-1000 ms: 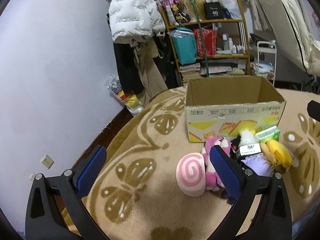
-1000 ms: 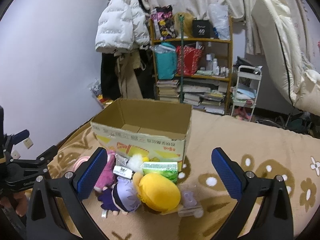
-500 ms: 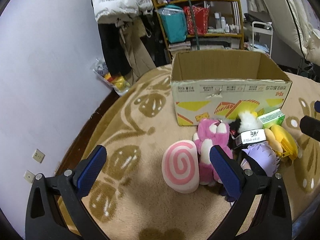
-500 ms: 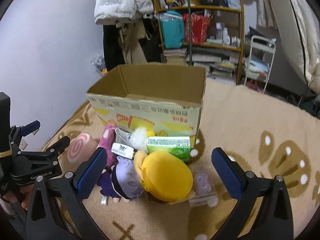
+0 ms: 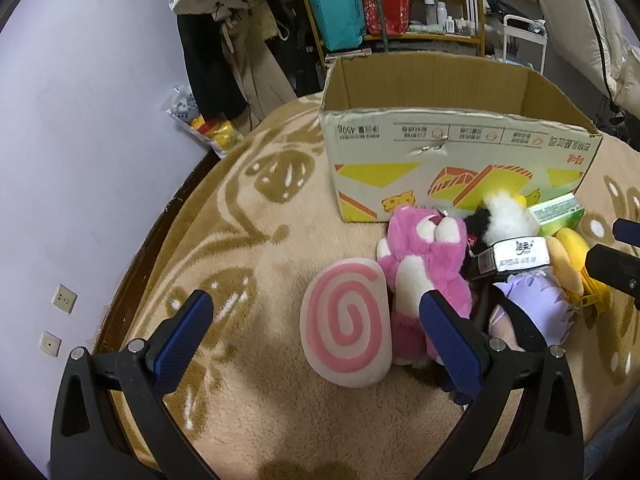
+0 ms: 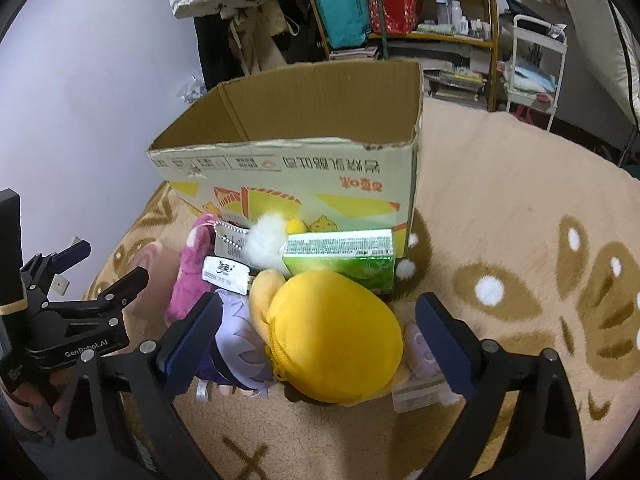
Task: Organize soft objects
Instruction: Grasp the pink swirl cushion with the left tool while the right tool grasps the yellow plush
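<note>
we hold both tools over a heap of plush toys piled against the front of an open cardboard box [image 5: 448, 148] on the rug [image 5: 248, 240]. our left gripper [image 5: 320, 330] hangs spread wide and empty, the pink swirl cushion [image 5: 346, 326] between its fingers and just ahead of them. our right gripper [image 6: 320, 330] is likewise splayed and empty, its fingers flanking the yellow plush pouch [image 6: 334, 336]. we judge both toys light and squashy, likely to sag in a pinch, so a deep bite across the middle seems safest. the cushion leans on the pink bear [image 5: 424, 264] to its right, swirl face toward us, long axis running away toward the box. the pouch's long axis runs across the right fingers.
</note>
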